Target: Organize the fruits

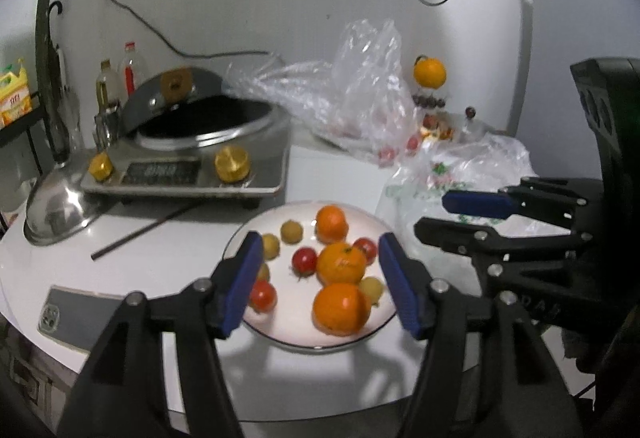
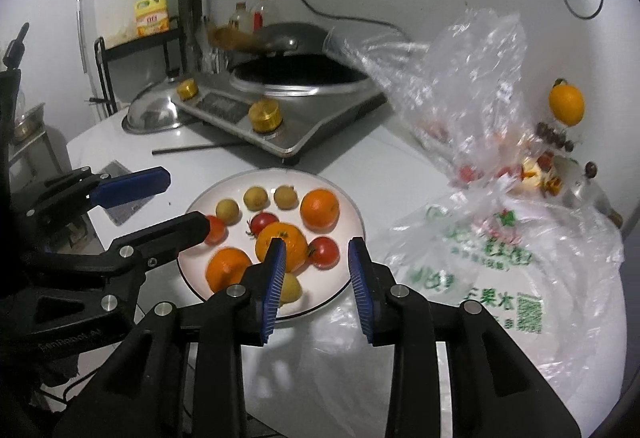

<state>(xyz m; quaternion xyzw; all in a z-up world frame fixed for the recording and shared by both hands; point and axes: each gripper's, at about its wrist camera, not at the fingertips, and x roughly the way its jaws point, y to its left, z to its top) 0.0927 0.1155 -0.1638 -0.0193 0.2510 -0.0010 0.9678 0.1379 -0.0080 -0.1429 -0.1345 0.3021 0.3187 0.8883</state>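
While both grippers are hovering above the plate (image 1: 256, 322), neither is pinching anything. The left gripper (image 1: 320, 286) is standing with its jaws spread, framing the fruit from above: 3 oranges (image 1: 341, 263), red tomatoes (image 1: 305, 260) and small yellow fruits (image 1: 291, 232) are lying on the plate between and beyond its blue pads (image 1: 400, 290), none of them touched. The right gripper (image 2: 316, 288) is standing with its jaws parted and empty over the plate's near edge, with a tomato (image 2: 324, 252) showing in the gap. The plate is sitting on the white table (image 1: 160, 262), between the cooker (image 1: 192, 157) and the plastic bags (image 2: 500, 278). Another orange (image 1: 429, 73) is sitting well apart, beyond the bags.
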